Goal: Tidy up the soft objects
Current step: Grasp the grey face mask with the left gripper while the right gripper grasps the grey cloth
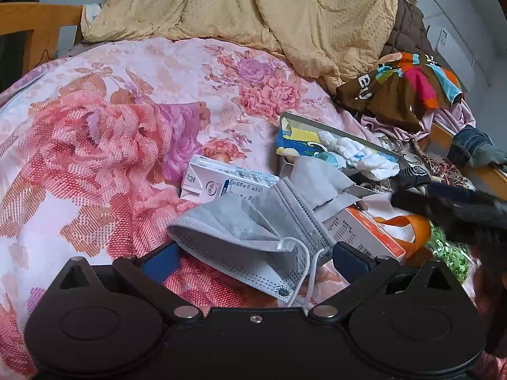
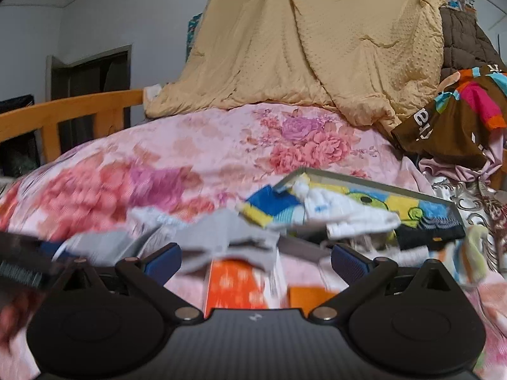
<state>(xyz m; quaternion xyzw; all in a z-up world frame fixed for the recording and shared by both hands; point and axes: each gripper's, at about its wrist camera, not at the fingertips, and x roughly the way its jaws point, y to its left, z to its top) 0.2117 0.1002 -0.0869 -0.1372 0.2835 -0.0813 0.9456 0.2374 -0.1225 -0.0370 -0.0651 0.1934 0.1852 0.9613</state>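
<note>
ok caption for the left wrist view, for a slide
Open left gripper straddling a grey face mask on a floral bedspread.

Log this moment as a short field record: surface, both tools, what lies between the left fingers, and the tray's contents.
surface: floral pink quilt on a bed, yellow blanket piled behind
left tool: open, fingers either side of a gray face mask, not closed on it
right tool: open, empty; view is motion-blurred
under right tool: orange box and gray cloth
tray: holds colorful cloth and a white knotted cloth
beside mask: white carton
</note>
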